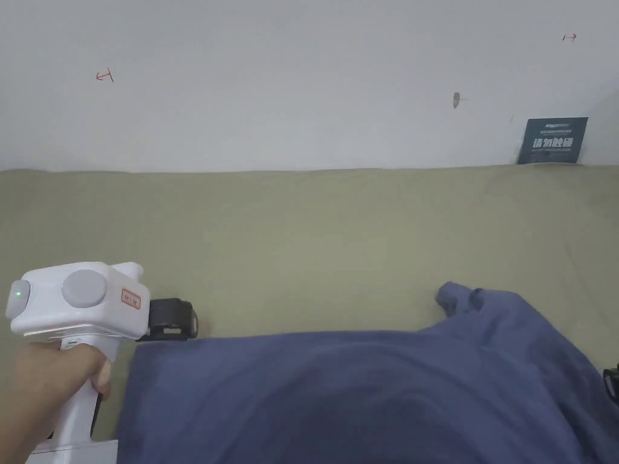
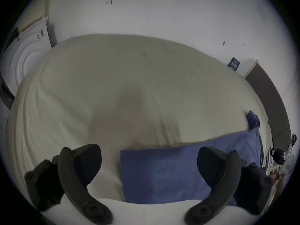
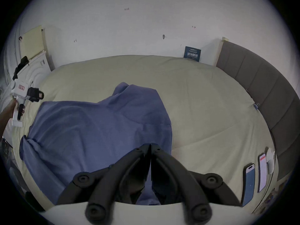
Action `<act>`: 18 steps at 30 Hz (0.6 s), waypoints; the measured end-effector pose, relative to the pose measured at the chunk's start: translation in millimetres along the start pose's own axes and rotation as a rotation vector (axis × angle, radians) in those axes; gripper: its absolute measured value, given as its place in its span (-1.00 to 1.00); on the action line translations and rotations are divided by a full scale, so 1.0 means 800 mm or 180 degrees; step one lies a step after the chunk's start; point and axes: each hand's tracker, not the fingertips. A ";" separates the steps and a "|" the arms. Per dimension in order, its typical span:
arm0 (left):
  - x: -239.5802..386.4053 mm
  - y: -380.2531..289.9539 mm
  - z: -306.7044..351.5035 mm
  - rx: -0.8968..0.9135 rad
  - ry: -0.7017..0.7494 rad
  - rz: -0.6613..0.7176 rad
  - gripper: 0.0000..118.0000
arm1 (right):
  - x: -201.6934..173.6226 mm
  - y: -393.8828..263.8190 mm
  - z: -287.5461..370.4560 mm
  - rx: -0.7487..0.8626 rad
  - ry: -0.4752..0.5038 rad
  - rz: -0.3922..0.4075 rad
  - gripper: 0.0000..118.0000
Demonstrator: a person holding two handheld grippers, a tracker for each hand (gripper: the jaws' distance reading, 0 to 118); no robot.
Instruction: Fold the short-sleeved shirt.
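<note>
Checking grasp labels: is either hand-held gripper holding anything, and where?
Right hand-held gripper: shut over the shirt edge; hold can't be confirmed. Left hand-held gripper: open, empty.

Blue short-sleeved shirt (image 3: pixel 100 127) lies spread, rumpled, on the greenish bed sheet (image 3: pixel 203 101).

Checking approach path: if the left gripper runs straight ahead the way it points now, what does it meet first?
Probably the bed sheet. The left gripper, open, sits at the blue shirt corner, and only bare sheet and then the wall lie ahead. Depth is unclear.
</note>
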 end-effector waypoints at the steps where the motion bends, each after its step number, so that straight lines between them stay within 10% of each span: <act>1: 0.002 -0.003 -0.005 -0.0101 0.0016 -0.0049 0.95 | 0.003 0.003 -0.005 -0.0010 0.0011 -0.0012 -0.89; 7: 0.010 -0.014 -0.006 -0.0087 0.0256 -0.0341 0.04 | 0.022 0.056 -0.069 -0.0163 0.0054 -0.0153 -0.88; 9: 0.013 -0.016 0.008 0.0093 0.0276 -0.0387 -0.91 | 0.031 0.080 -0.101 -0.0403 0.0012 -0.0207 -0.54; 12: 0.021 -0.017 0.018 0.0138 0.0179 -0.0426 -0.91 | 0.034 0.108 -0.143 -0.0631 0.0025 -0.0035 0.82; 18: 0.018 -0.013 0.003 0.0049 0.0180 -0.0456 -0.91 | 0.046 0.124 -0.208 -0.0931 -0.0161 -0.0143 0.79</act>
